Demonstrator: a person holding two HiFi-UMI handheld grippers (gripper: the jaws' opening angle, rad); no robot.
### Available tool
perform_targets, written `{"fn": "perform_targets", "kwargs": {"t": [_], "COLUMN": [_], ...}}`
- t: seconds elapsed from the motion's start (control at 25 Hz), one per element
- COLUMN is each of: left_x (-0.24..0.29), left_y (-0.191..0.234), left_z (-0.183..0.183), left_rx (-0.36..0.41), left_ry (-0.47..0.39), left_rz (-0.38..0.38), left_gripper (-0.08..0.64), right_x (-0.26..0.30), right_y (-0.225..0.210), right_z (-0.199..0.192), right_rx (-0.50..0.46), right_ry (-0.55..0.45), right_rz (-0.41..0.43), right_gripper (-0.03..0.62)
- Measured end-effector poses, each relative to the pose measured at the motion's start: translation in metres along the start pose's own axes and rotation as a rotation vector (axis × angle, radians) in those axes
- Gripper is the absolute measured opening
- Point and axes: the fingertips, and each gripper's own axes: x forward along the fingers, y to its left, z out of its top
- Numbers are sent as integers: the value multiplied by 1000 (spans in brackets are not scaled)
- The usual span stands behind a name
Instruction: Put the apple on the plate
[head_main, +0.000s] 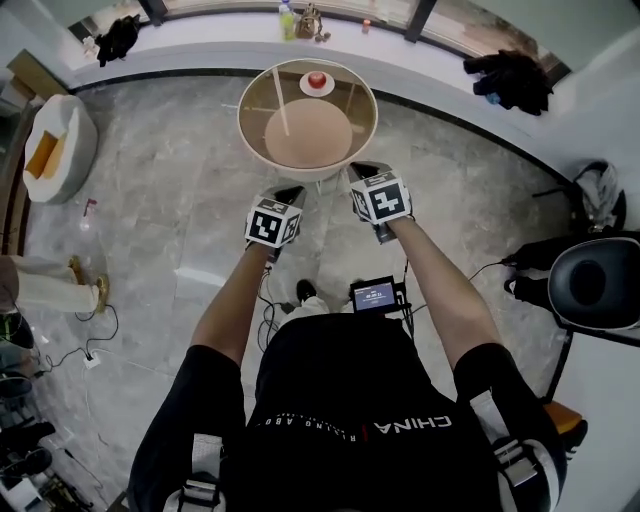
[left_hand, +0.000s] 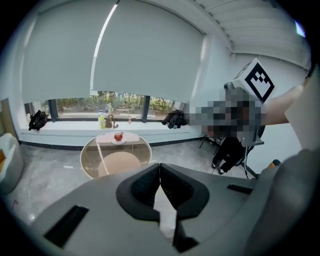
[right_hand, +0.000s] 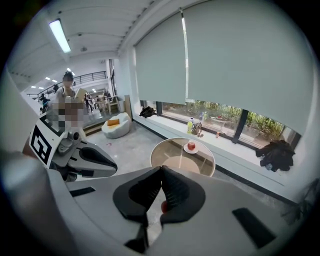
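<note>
Ahead, apple (head_main: 317, 78) on plate (head_main: 306, 89); well beyond closed jaws.

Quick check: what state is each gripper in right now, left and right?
Left gripper: closed, jaws together, holding nothing.
Right gripper: closed, jaws together, holding nothing.

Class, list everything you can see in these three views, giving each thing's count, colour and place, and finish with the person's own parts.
table: one, clear glass, floor ahead
plate: one, white, table's far side
apple: one, red, on the plate
bottle: one, yellow-green, window ledge
bundles: two, black, ledge ends
beanbag seat: one, white, floor left
chair: one, black, right
screen: one, black, at waist
left tongs: one, grey, shut
right tongs: one, grey, shut
</note>
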Motion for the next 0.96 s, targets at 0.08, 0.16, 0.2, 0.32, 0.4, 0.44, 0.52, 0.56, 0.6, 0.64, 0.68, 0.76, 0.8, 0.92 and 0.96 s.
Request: {"fn": "perform_targets", "kwargs": {"t": [0.08,0.16,0.2,0.32,0.4,0.44,0.52,0.56,0.6,0.64,0.68,0.76,0.8,0.92,0.96], "left_x": [-1,1,-1,-17,-23,-22,-9,0,9,14,17,14,11,3,1], "left_y": [-8,-16,-22,-41,-50,-53,-56,-57,-59,-61,-62,-66,-67,-69,-69], "left_z": [6,16,17,9,9,14,31,39,47,51,53,52,51,48,47], "left_rx": [-11,-42,-54,-52,-34,-25,-16,-17,-18,-17,-15,-7,-4,0,1], "left_ry": [-40,-85,-100,-104,-100,-103,-115,-119,-121,-121,-119,-112,-108,-101,-100], "left_rz": [-20,-30,-28,-34,-36,-34,-32,-29,-26,-21,-15,-3,3,15,19], "left_gripper": [18,18,18,17,17,17,18,17,17,17,18,17,17,17,18], "right_x": [-6,-11,-14,-29,-39,-41,-38,-35,-33,-32,-32,-37,-39,-46,-48], "right_y": [1,-4,-4,7,9,5,-15,-27,-38,-45,-49,-48,-45,-37,-35], "right_z": [-7,-12,-17,-28,-28,-26,-22,-21,-20,-21,-21,-23,-24,-27,-27], "right_rx": [16,27,30,34,39,39,37,36,35,36,37,39,39,30,26], "right_ry": [-13,-20,-17,-17,-28,-33,-39,-40,-41,-43,-45,-49,-49,-46,-46], "right_rz": [13,27,32,29,25,25,30,34,38,42,45,51,54,57,57], "right_gripper": [29,29,29,29,29,29,29,29,29,29,29,29,29,29,29]}}
